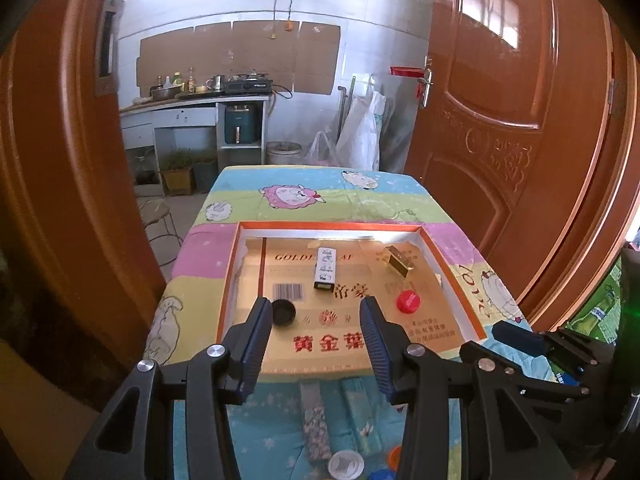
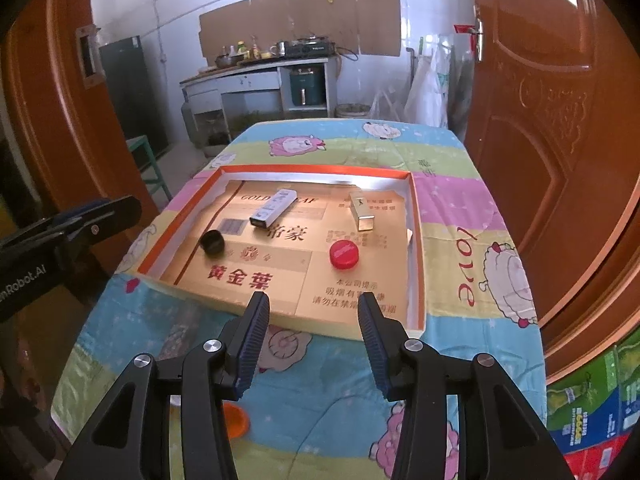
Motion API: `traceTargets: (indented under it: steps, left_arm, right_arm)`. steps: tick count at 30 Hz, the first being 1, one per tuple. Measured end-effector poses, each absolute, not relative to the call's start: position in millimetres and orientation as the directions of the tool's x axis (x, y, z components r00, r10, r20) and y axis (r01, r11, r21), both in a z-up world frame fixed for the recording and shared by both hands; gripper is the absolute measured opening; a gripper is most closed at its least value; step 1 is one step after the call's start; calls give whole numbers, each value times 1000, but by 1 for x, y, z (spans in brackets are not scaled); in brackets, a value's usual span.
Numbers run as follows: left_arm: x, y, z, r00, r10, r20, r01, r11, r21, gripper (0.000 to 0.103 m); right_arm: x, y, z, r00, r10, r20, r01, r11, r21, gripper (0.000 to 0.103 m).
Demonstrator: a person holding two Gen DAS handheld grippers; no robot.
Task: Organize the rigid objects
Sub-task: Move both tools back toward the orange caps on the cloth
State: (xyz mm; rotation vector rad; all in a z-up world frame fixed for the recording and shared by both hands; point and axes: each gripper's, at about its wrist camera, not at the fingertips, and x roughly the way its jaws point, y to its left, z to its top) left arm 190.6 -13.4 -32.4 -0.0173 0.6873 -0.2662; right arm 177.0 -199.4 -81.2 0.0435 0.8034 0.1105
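Note:
A shallow cardboard tray (image 1: pixel 452 268) (image 2: pixel 418 264) with an orange rim lies on the table. In it are a black cap (image 1: pixel 283 313) (image 2: pixel 212 243), a red cap (image 1: pixel 408 302) (image 2: pixel 344 254), a white box (image 1: pixel 326 269) (image 2: pixel 273 208) and a gold box (image 1: pixel 398 261) (image 2: pixel 363 211). My left gripper (image 1: pixel 316 312) is open and empty over the tray's near edge, next to the black cap. My right gripper (image 2: pixel 314 308) is open and empty just before the tray's near edge. An orange cap (image 2: pixel 236 418), a white cap (image 1: pixel 346 465) and a patterned stick (image 1: pixel 316 424) lie on the cloth near me.
The table has a cartoon sheep cloth (image 2: pixel 500 272). An orange wooden door (image 1: pixel 500 120) stands to the right and a door frame (image 1: pixel 60 160) to the left. Coloured cartons (image 2: pixel 592 408) sit low on the right. The right gripper shows in the left wrist view (image 1: pixel 532 340).

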Motion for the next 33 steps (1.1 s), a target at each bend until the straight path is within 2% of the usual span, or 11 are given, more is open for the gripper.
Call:
traceTargets:
  steps: [16,33]
  left_arm:
    - [148,4,-41,741,-257,-621,241,964,-112,46]
    - [96,11,-94,721,-277,-635,263,957,-119,46]
  right_arm:
    - [138,-182,-76,697,107,-709,-95,994,56,48]
    - [104,-175,-95,698,122,-706,-112,992,60,48]
